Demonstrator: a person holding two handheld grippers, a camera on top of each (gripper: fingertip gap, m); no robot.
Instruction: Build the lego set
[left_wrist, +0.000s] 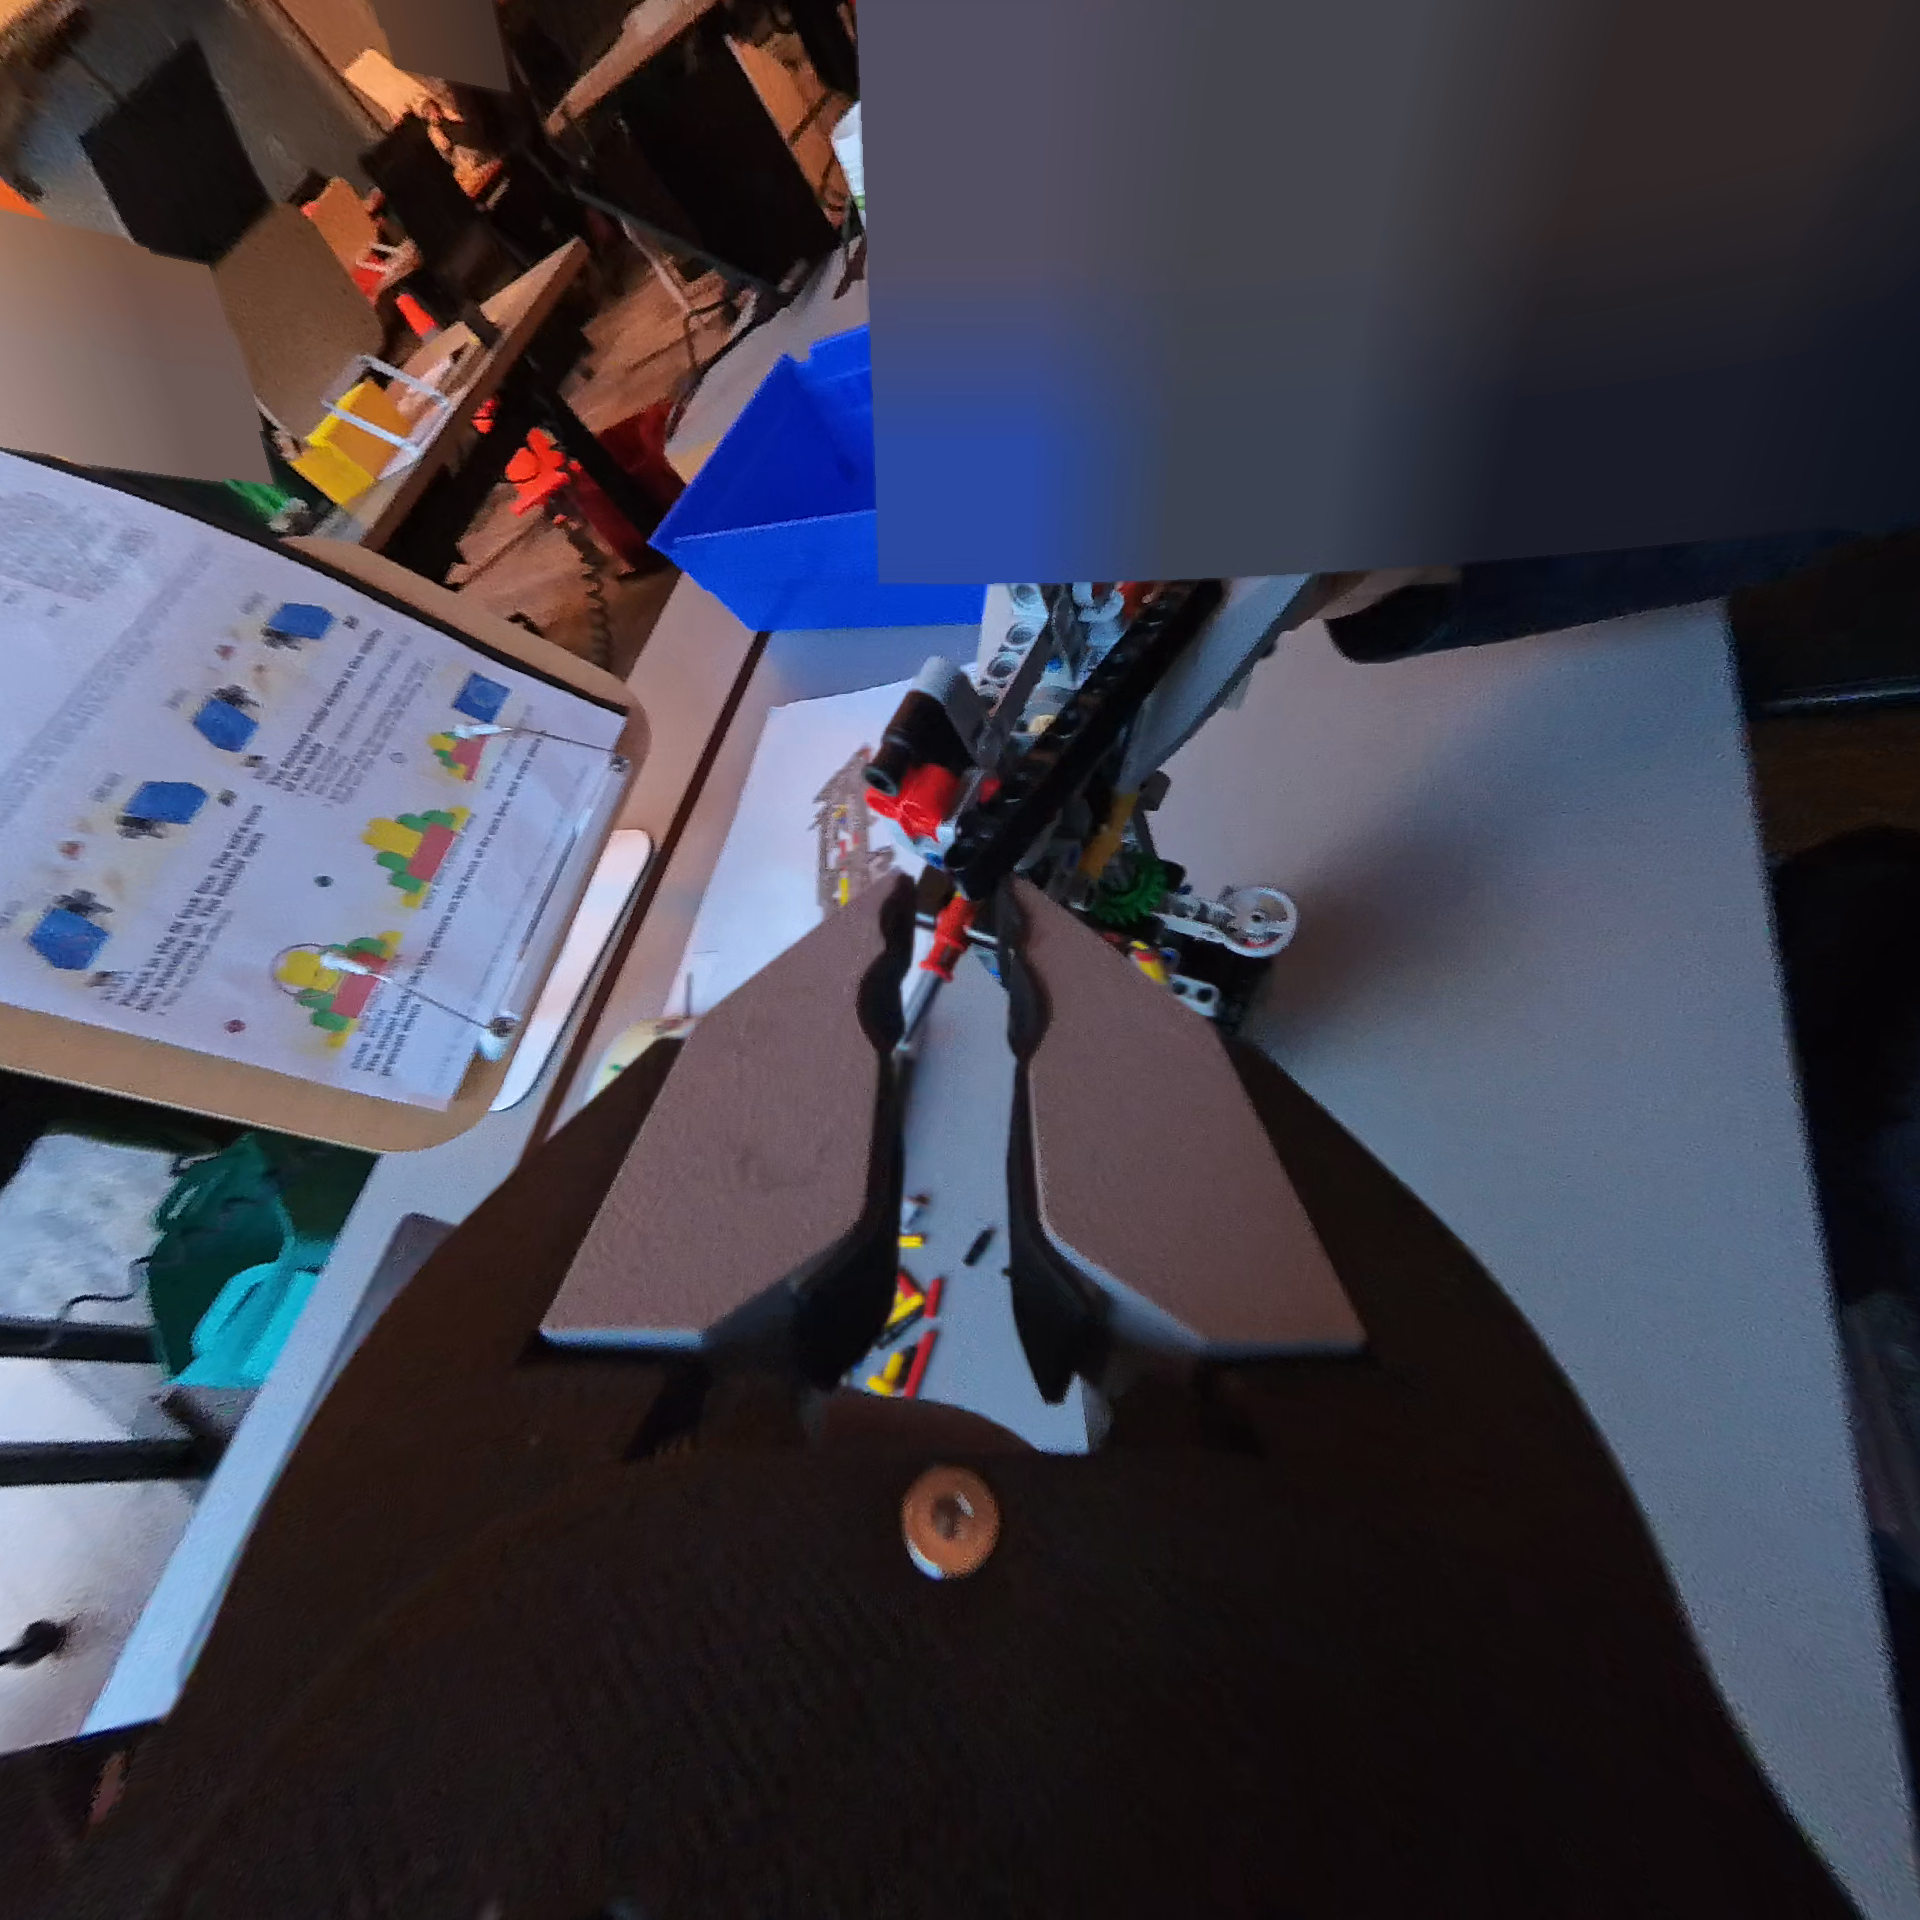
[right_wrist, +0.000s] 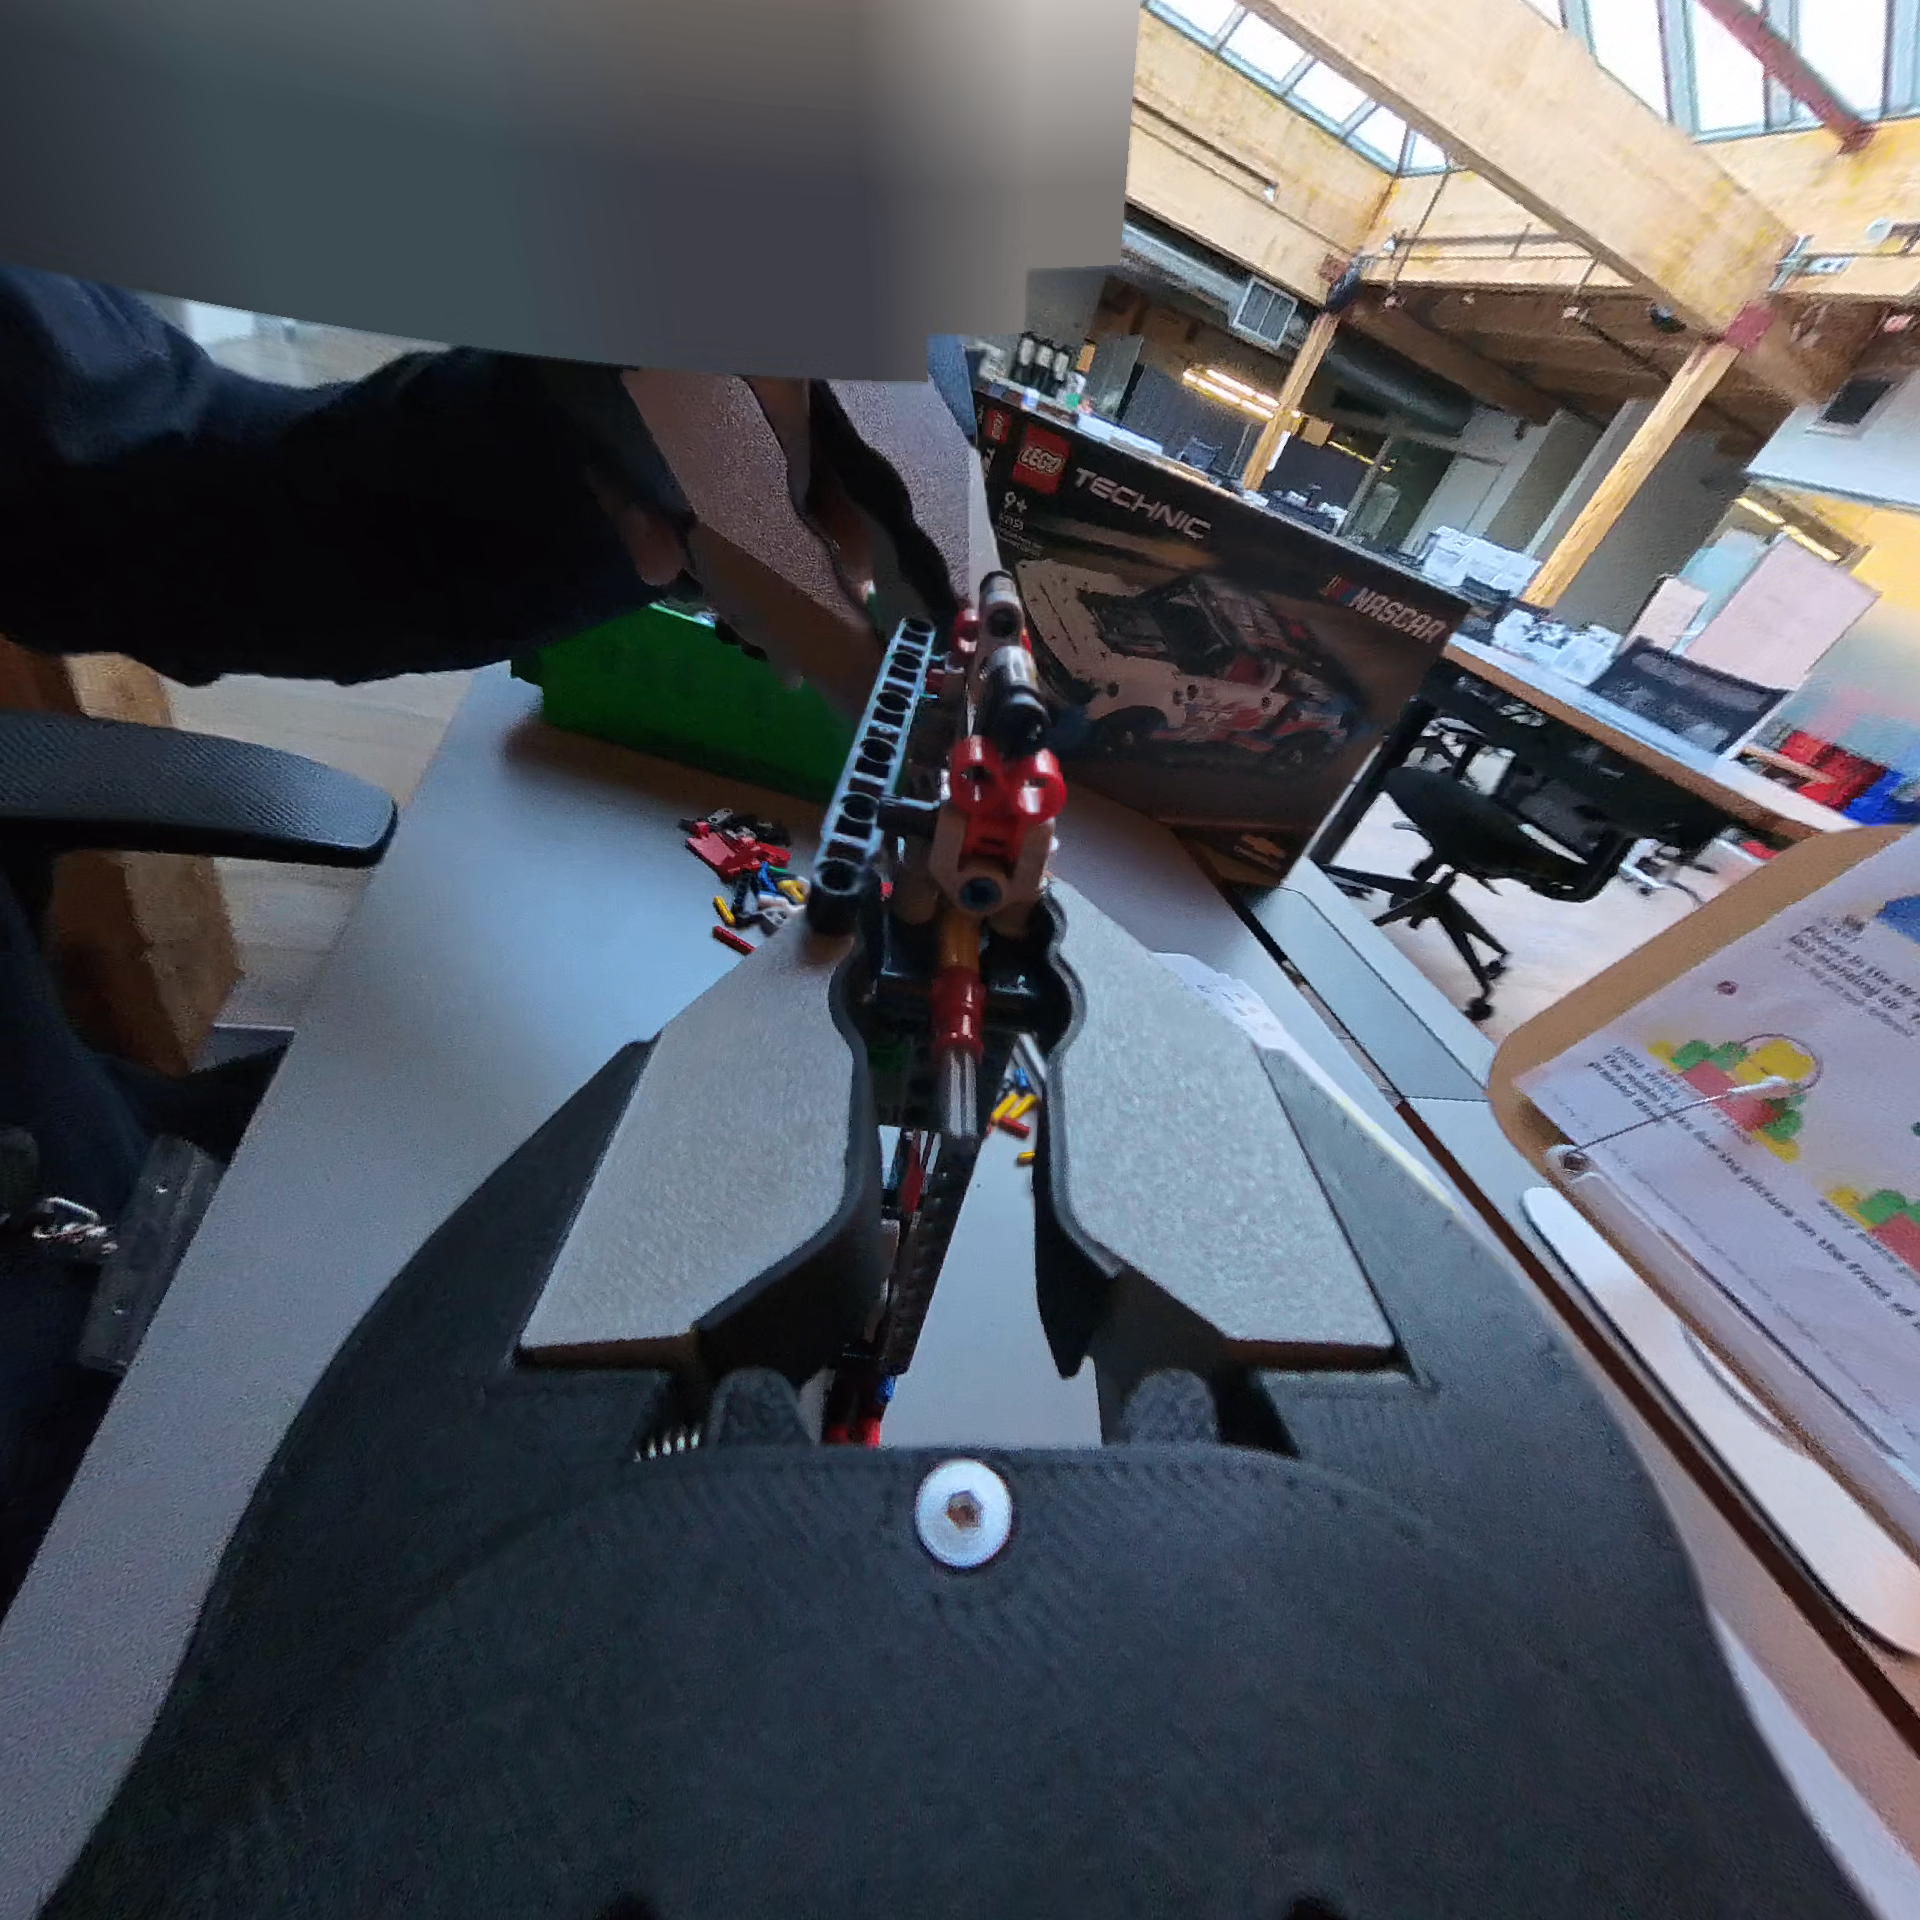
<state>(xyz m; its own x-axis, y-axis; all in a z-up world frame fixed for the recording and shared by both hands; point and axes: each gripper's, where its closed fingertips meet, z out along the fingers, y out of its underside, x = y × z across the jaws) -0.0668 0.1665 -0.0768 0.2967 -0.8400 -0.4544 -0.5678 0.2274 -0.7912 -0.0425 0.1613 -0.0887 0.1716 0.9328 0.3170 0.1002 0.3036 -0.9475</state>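
A brick-built technic assembly (right_wrist: 1003, 790) with a long holed black beam (left_wrist: 1081, 727), red connectors, a yellow and red axle and a green gear (left_wrist: 1127, 888) is held up over the grey table (right_wrist: 499, 935). My right gripper (right_wrist: 948, 935) is shut on the assembly's dark lower body, and the axle runs down between its fingers. My left gripper (left_wrist: 961, 904) is closed on the far end of the black beam, next to a red pin (left_wrist: 948, 935). In the right wrist view the left gripper (right_wrist: 878, 629) reaches in from the upper left to the beam's top end.
Loose small pieces lie on the table (right_wrist: 748, 873) (left_wrist: 904, 1309). A green bin (right_wrist: 686, 696) and the set's box (right_wrist: 1226, 644) stand behind. A blue bin (left_wrist: 790, 488), a paper sheet (left_wrist: 790, 810), an instruction board (left_wrist: 291, 810) and a chair armrest (right_wrist: 187, 790) are around. Only a small space, under 4 cm, lies between the two pairs of fingers.
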